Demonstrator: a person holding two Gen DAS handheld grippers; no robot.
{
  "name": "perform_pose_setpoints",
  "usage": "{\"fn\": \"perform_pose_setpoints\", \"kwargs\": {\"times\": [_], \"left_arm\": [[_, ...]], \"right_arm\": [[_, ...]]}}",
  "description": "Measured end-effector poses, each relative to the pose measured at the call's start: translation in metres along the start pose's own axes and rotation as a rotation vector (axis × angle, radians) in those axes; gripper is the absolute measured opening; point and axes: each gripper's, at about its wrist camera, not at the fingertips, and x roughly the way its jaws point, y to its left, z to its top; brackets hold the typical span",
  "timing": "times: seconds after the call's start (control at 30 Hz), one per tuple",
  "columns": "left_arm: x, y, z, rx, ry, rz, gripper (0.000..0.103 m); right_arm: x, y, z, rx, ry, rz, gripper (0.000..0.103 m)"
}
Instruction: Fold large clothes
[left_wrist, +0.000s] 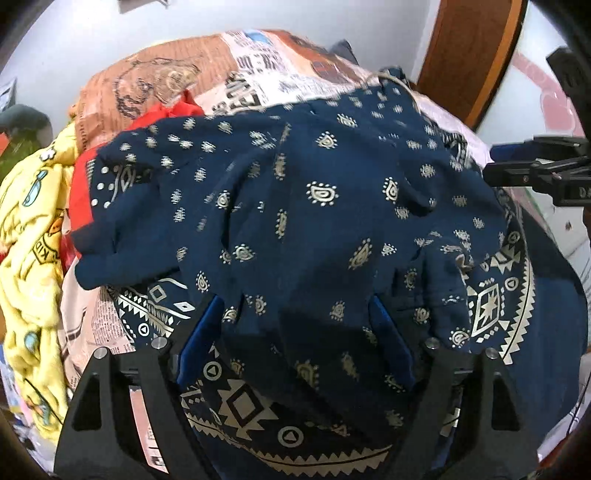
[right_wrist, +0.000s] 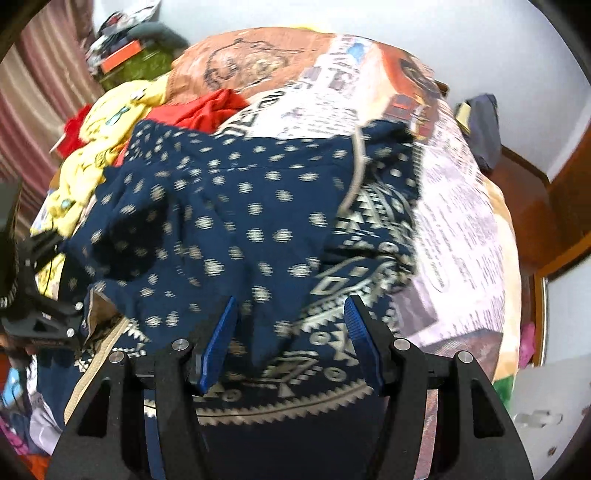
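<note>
Both grippers hung just over the navy patterned garment, which lay rumpled on the printed bedspread beside a yellow cloth and a red one. Jaws of the left gripper stood wide apart, released, with folds bunched between them. Jaws of the right gripper were parted too, pads clear of the fabric.
</note>
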Motion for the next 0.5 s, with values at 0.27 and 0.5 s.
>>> {"fn": "perform_pose_setpoints", "kwargs": {"times": [0.27,0.5], "left_arm": [[-0.044,0.055,0.018,-0.11,-0.089,-0.005,0.086],[-0.048,0.143,0.044,-0.308,-0.161,0.062,0.09]], "right_arm": [[-0.002,-0.039,0.012,0.144,-0.045,0.018,0.056],[0.005,-0.064,0.038,0.22,-0.081,0.033,0.056]]}}
